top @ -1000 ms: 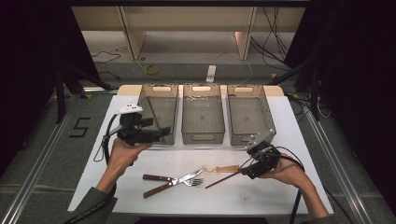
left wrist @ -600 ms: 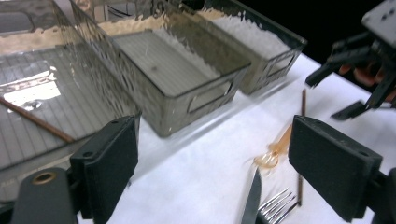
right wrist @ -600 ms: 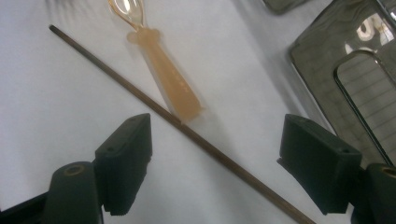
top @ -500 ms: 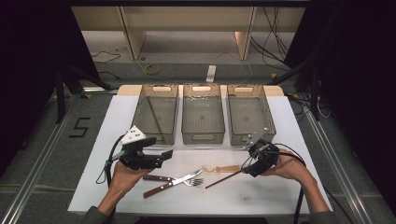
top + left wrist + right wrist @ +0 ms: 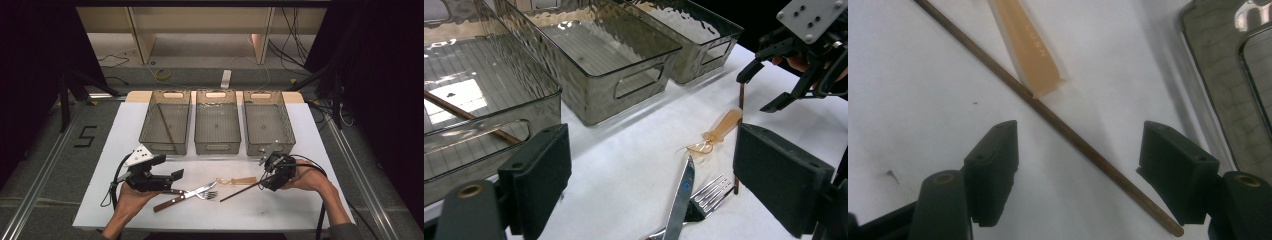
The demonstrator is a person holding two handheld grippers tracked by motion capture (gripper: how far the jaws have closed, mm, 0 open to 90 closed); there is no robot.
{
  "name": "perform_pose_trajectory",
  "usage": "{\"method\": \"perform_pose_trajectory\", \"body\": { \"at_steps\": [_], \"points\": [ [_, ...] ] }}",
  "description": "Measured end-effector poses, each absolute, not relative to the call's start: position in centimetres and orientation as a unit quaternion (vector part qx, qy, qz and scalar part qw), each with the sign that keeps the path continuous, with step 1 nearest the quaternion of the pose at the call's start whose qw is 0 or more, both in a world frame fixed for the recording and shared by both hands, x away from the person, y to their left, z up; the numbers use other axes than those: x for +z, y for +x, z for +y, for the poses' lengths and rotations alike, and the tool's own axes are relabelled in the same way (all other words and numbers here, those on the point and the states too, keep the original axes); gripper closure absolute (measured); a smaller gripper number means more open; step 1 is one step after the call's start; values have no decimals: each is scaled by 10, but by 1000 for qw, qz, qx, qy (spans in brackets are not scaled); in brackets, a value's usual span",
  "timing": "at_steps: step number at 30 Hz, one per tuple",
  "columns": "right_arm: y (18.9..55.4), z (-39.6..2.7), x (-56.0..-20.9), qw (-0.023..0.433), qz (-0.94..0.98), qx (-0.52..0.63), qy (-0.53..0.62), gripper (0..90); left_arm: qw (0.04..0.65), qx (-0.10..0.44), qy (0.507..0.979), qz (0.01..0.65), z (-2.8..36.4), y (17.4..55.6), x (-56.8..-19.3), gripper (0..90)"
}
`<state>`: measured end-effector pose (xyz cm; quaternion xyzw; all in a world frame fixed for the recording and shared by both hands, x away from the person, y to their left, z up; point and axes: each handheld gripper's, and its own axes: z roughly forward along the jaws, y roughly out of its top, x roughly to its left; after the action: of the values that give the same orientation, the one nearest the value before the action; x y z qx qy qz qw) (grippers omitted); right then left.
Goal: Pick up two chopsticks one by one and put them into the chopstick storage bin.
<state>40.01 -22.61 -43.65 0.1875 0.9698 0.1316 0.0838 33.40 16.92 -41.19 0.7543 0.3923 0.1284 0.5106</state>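
Item: brown chopstick [image 5: 1058, 122], flat on table. Your right gripper [image 5: 1078, 175] is straddling it, jaws apart, just been closing. Centre it, then pinch squarely. Left gripper [image 5: 651, 175] jaws apart, empty.

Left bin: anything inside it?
One brown chopstick lies slantwise inside the left bin, one end near the front wall. Nothing else shows through its clear walls; none of its floor is covered.

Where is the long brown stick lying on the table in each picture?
High view: the brown stick lies slanted, low and right of middle, by the right gripper.
Left gripper view: it runs up and down at right of middle.
Right gripper view: it crosses diagonally between the open jaws.
Shared landmark: the orange plastic handle touching it.
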Motion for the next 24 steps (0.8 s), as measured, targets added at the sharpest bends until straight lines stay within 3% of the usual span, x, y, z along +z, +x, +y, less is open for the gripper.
{"method": "perform_pose_trajectory", "body": {
  "at_steps": [24],
  "points": [
    [407, -216, -450, 65, 984, 78, 145, 504, 512, 128, 759, 382, 168, 329, -413, 152]
  ]
}}
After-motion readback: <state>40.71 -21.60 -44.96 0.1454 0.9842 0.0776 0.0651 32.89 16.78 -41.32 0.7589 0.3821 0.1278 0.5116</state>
